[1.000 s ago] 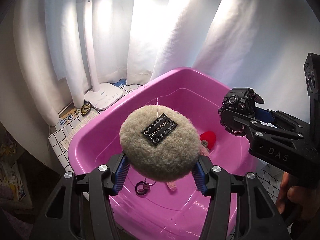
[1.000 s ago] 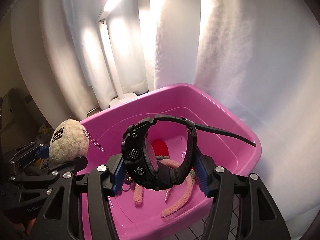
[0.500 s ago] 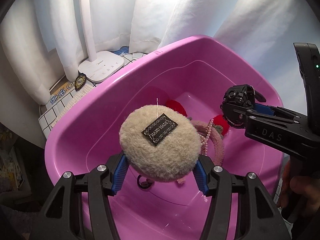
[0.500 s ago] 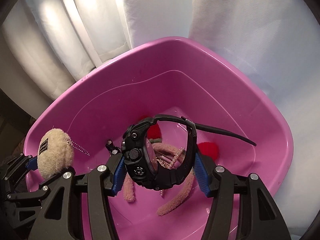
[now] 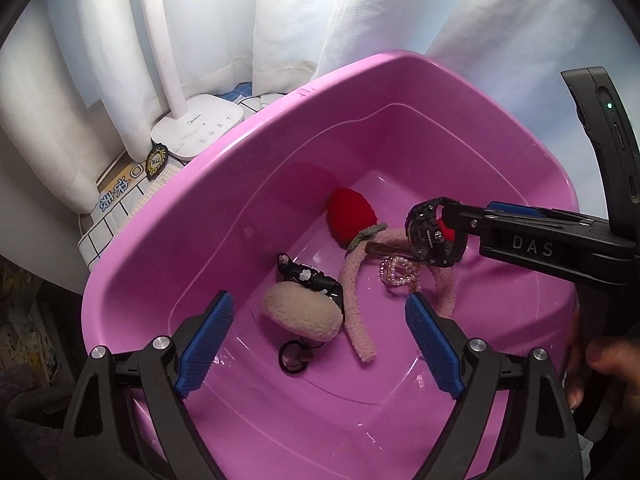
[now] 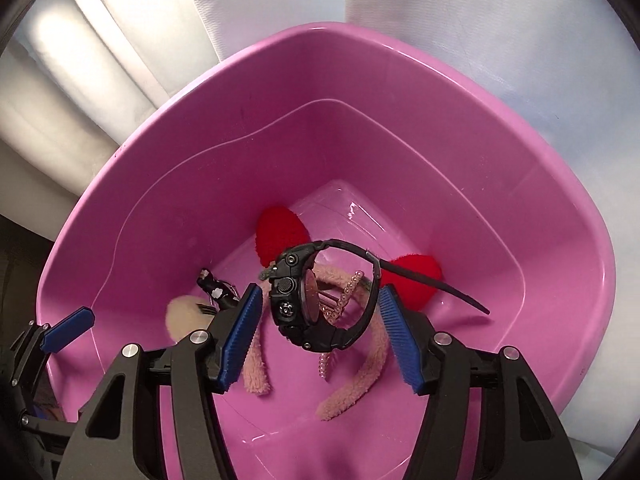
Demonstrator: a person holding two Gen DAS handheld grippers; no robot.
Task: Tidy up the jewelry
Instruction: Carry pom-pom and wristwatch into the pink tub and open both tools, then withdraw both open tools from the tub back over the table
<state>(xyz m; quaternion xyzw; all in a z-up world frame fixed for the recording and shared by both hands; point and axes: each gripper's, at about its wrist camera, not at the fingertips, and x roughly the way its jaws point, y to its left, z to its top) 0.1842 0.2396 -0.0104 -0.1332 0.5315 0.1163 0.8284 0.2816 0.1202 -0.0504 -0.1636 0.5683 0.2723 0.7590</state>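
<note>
Left gripper (image 5: 316,314) jaws are standing wide apart, empty, above the beige pom-pom (image 5: 302,316) lying in the pink basin (image 5: 168,240). Right gripper (image 6: 320,322) jaws are spreading clear of the black watch (image 6: 316,300), over the plush headband (image 6: 360,376) and pearl bracelet (image 5: 398,272).

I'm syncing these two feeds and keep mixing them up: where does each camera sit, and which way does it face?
Left wrist: sits on the left gripper, looking down along its open blue-padded fingers into the pink tub; the right gripper and the person's right hand show at right.
Right wrist: sits on the right gripper, looking down into the pink tub; the black watch sits between its parted fingers, and the left gripper's pad shows at lower left.
Shared: tub, watch, fuzzy beige pouch, red-eared headband, pearl bracelet.
</note>
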